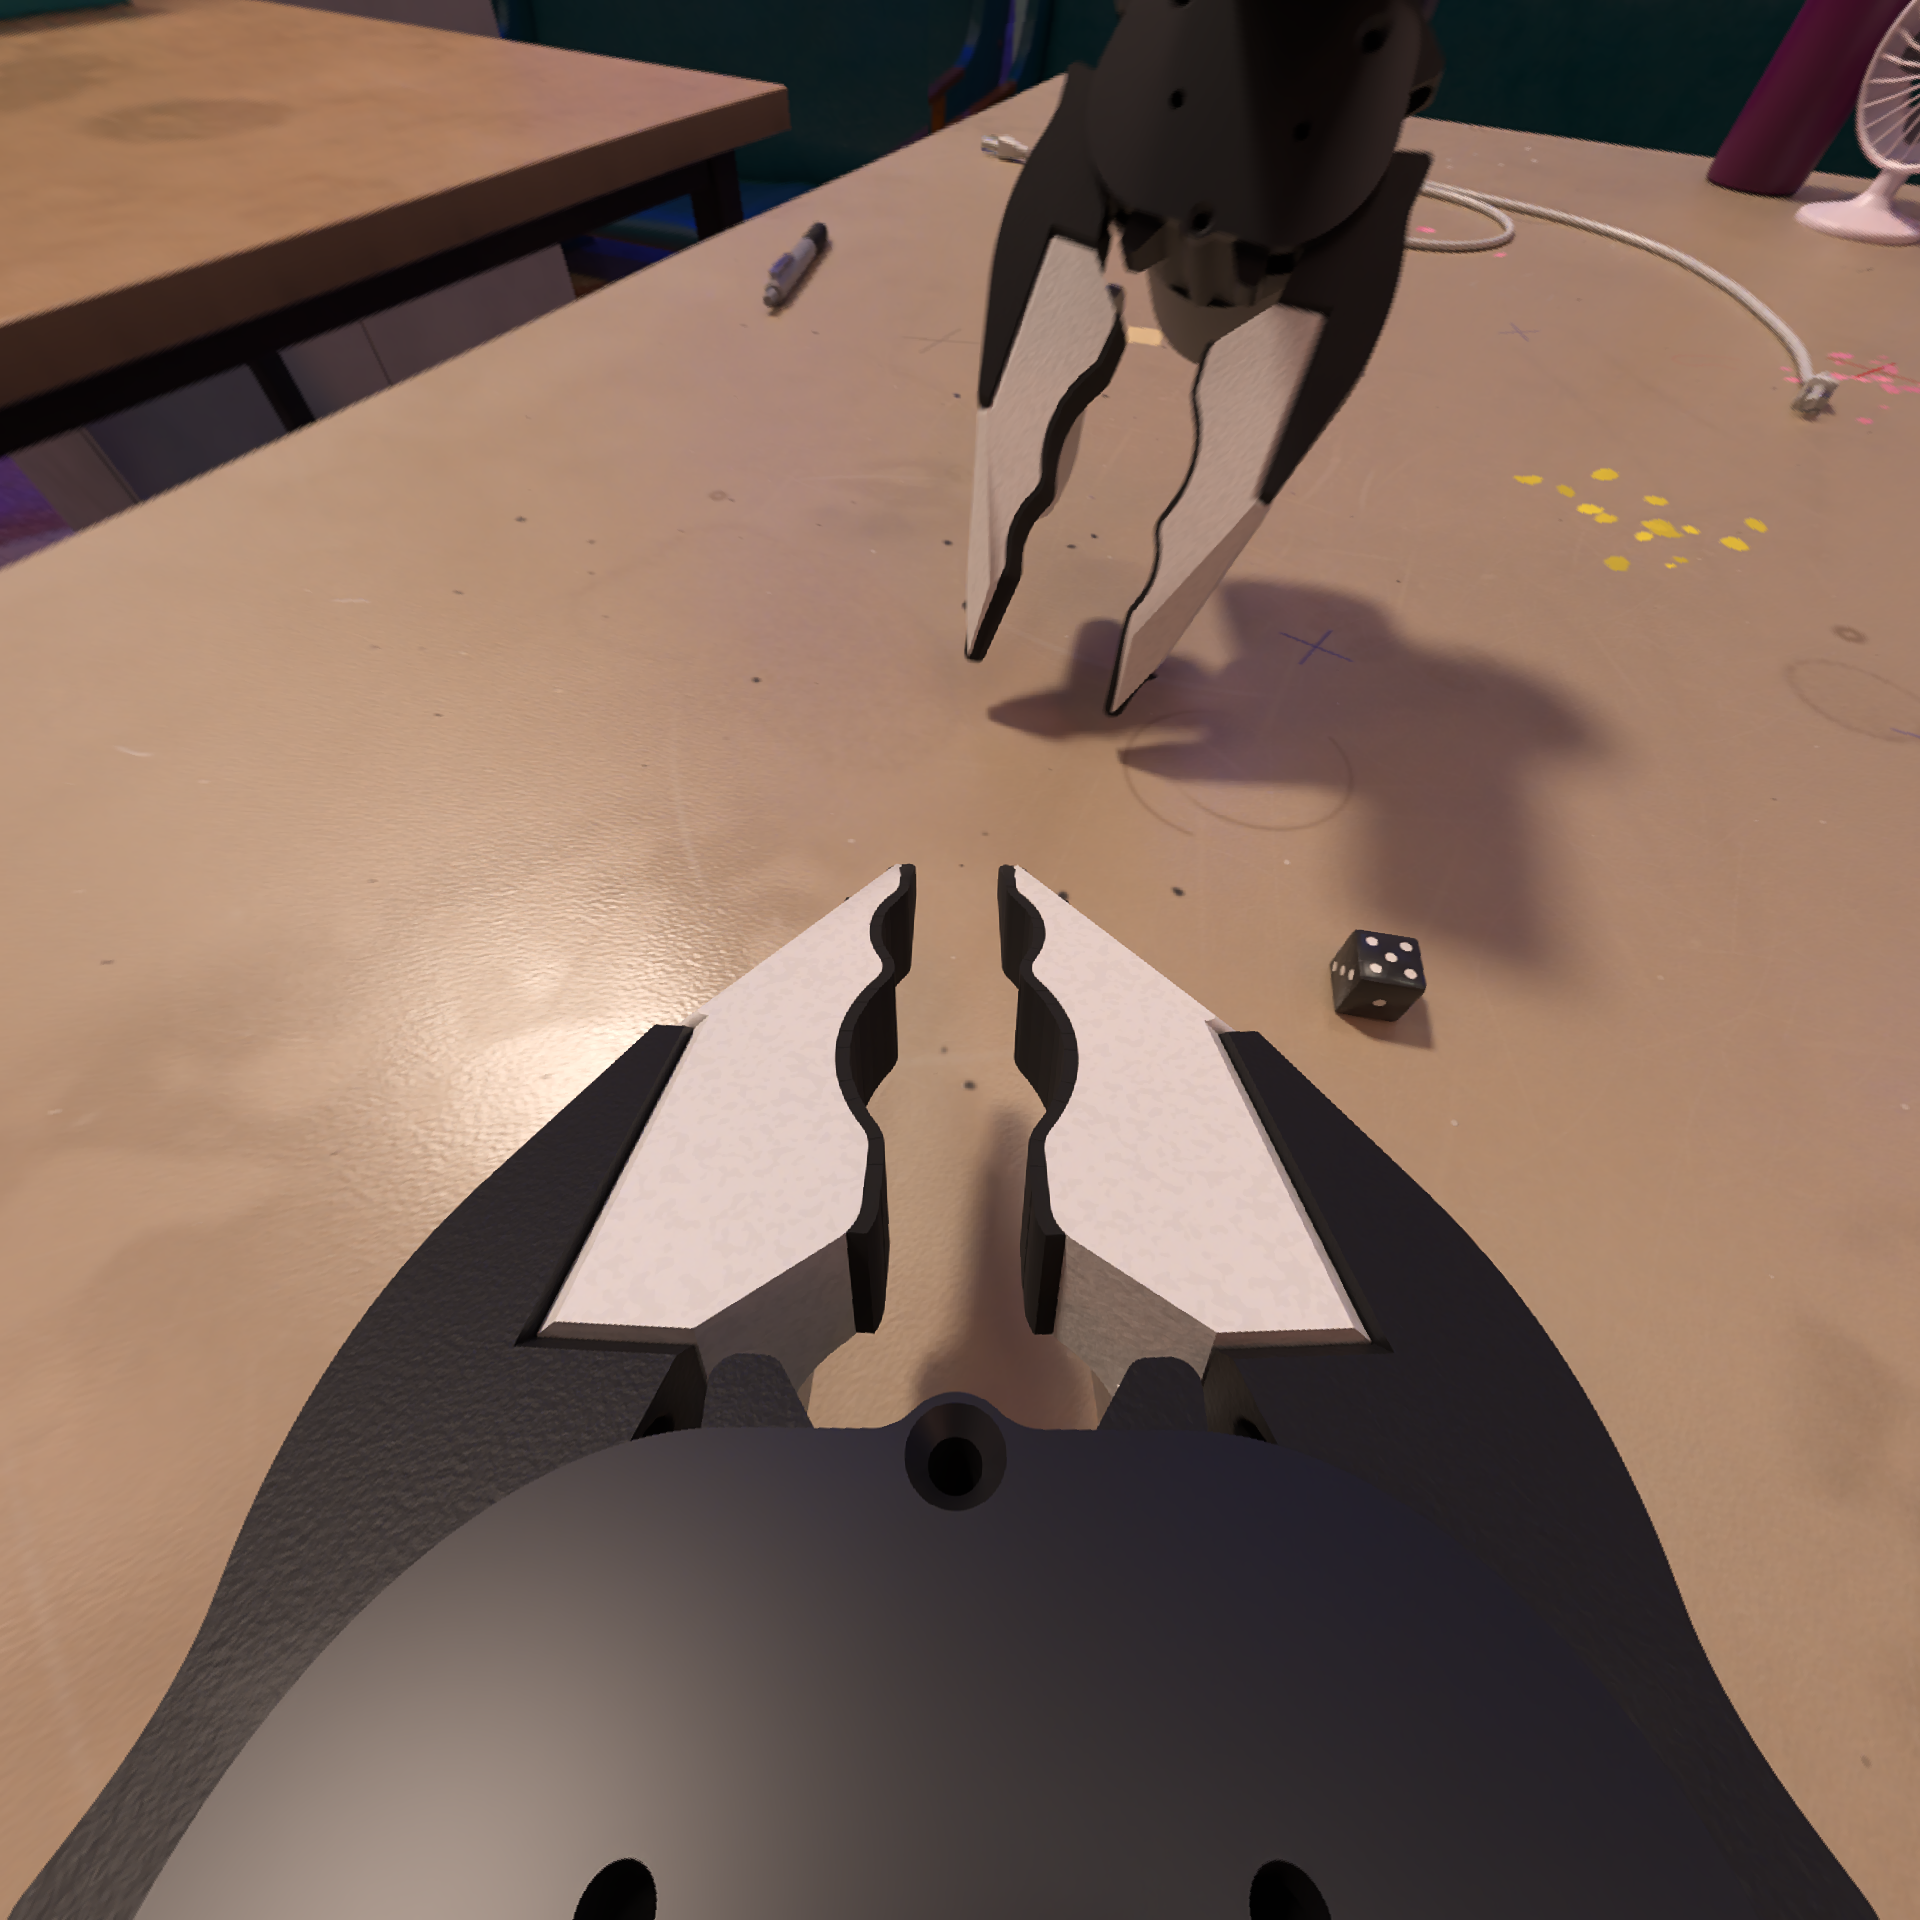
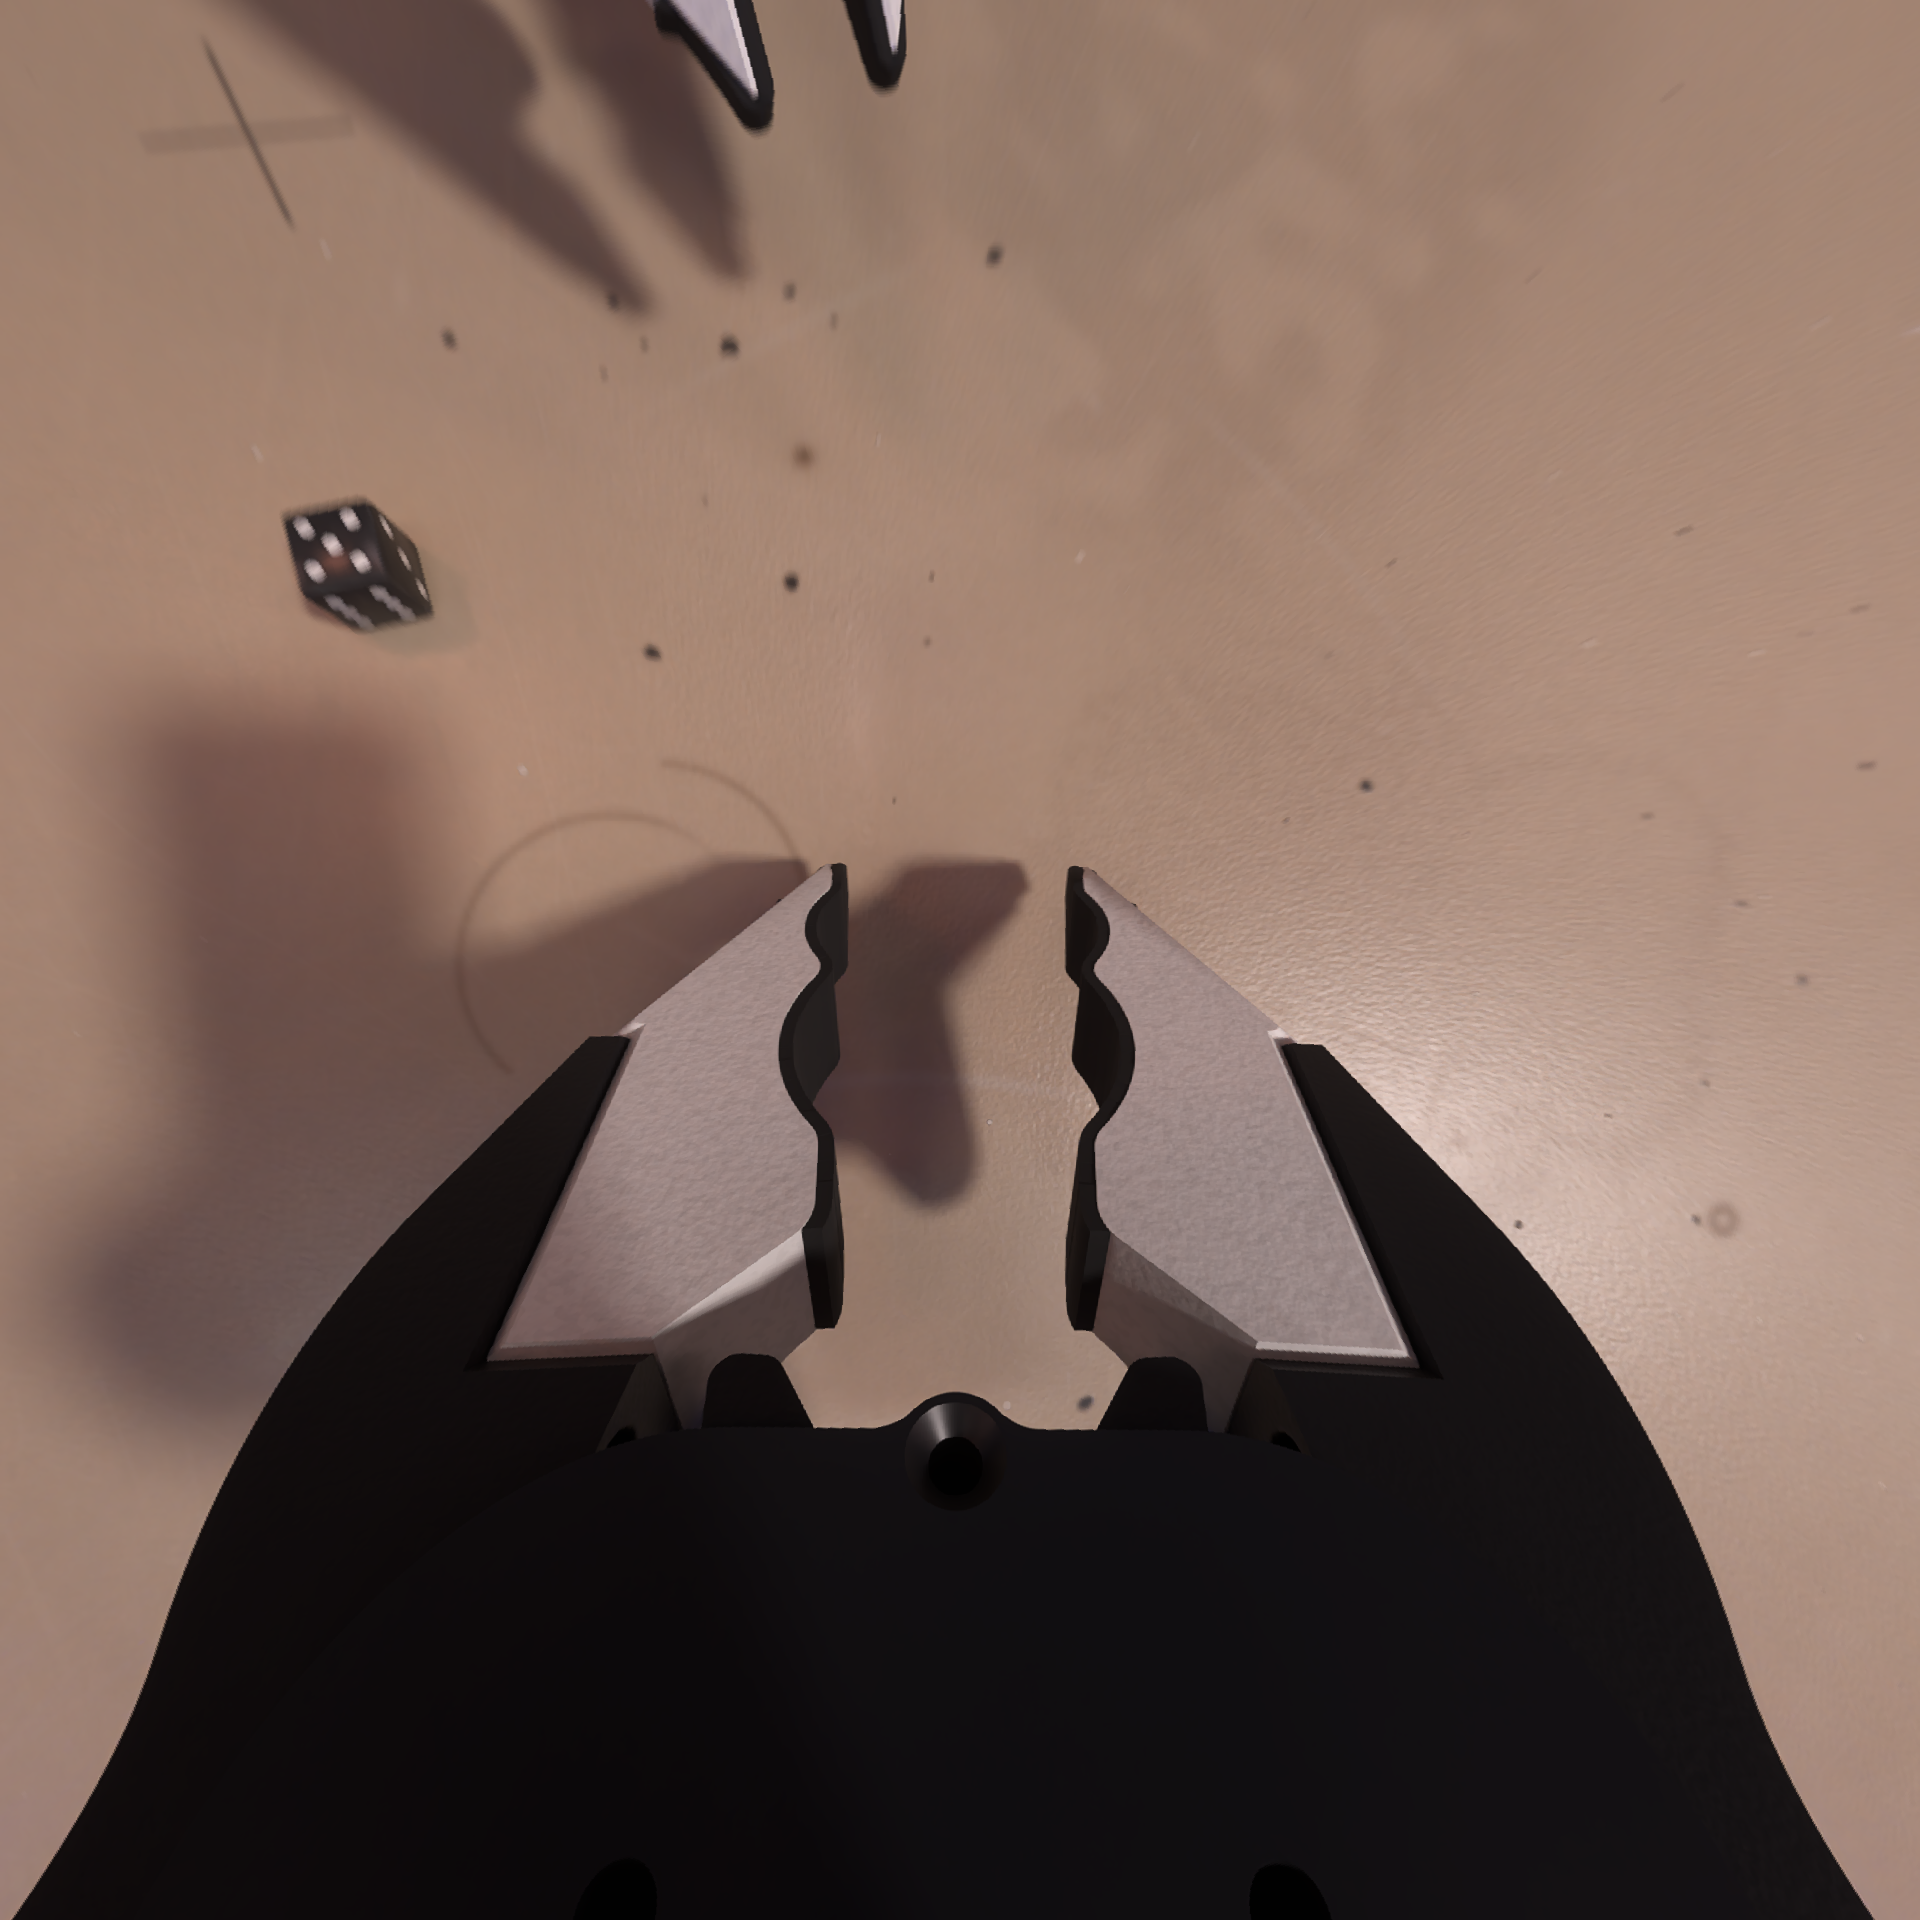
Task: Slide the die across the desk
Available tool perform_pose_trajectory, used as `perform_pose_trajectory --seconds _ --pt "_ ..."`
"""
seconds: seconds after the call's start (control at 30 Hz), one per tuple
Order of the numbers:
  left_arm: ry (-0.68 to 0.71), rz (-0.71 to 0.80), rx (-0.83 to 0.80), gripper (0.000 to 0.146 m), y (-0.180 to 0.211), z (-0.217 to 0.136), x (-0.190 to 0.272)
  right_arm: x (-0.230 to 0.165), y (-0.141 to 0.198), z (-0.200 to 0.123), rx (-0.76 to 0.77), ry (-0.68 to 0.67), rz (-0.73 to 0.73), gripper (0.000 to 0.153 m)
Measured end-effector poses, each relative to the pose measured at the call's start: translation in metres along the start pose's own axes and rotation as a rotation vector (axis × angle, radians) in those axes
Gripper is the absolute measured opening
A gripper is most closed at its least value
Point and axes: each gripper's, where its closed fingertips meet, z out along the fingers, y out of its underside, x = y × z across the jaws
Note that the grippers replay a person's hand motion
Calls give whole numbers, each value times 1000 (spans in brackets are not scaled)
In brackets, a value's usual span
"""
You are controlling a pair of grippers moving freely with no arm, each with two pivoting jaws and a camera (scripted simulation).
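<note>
The die [image 1: 1378,975] sits flat on the tan desk [image 1: 416,831], free of both grippers; in the left wrist view it lies just to the right of the left gripper [image 1: 956,883], near its fingertips but not touching them. The left gripper is low over the desk, its 2 fingers parted by only a narrow gap and holding nothing; this narrow, flat posture would suit a sideways push better than a grasp, I think, because a sliding task needs only the flank of a finger against the cube. The right gripper [image 2: 956,883] points steeply down at the desk farther away, its fingers spread wider, also empty; in its own view the die [image 2: 358,566] is up and to the left, well apart from its tips. It seems to wait out of the path, so the die has open surface to travel; the slide appears not yet begun. Far across the desk rest a marker [image 1: 796,265], a white cable [image 1: 1662,270] and a small fan [image 1: 1881,135], all well away from the die.
</note>
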Motion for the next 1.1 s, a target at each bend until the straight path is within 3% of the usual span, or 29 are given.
perform_pose_trajectory --seconds 0.2,0.53,0.8,0.9,1.0,1.1 --pt "79 60 -41 16 -7 -27 5 -25 -32 -30 201 56 15 44" --pt "270 155 -249 23 32 -36 68 -119 -32 3 153 -112 -106 40" --pt "322 196 -305 25 45 -23 93 -118 -47 29 97 -164 -186 32" --pt "309 116 -258 24 42 -22 84 -113 -53 35 66 -153 -220 16" --pt "266 33 -185 24 36 -21 72 -102 -54 37 57 -115 -149 16" --pt "212 23 -165 25 35 -17 63 -83 -53 38 46 -5 13 16"
